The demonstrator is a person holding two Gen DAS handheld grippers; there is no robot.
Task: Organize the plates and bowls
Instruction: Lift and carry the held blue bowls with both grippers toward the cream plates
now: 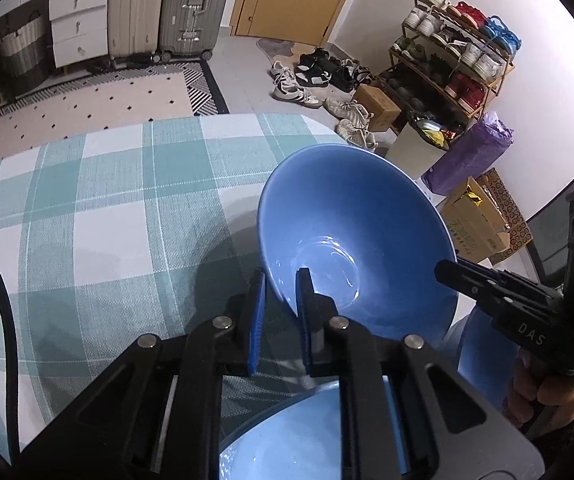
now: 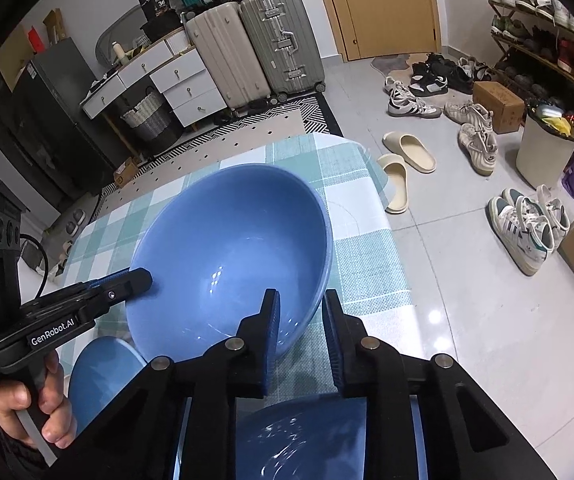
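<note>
Jaws of the left gripper (image 1: 280,280): closed on the near rim of the big blue bowl (image 1: 347,220), one jaw outside the wall and one inside. Same grip in the right wrist view, at the middle left: left gripper (image 2: 139,278) biting the left edge of the big blue bowl (image 2: 227,248).

Jaws of the right gripper (image 2: 300,300): closed on the other side of the rim, low in the middle of that frame, one jaw inside the bowl and one outside. In the left wrist view, right gripper (image 1: 445,270) pinching the rim at the bowl's right edge.

Big blue bowl held from two sides, open side up and tipped a little, nothing inside. Sits in the middle of both frames, over the counter (image 1: 87,220) with its green and white checked cloth. Cannot tell if lifted off the counter (image 2: 367,260) or resting on it.

Below the jaws, at the bottom of the left wrist view: a pale blue dish (image 1: 307,432). At the lower left of the right wrist view: a small blue dish (image 2: 103,368) on the cloth, just beside the big bowl.

Left hand (image 2: 27,408) around its handle at the lower left. Right hand (image 1: 543,392) around its handle at the lower right.
</note>
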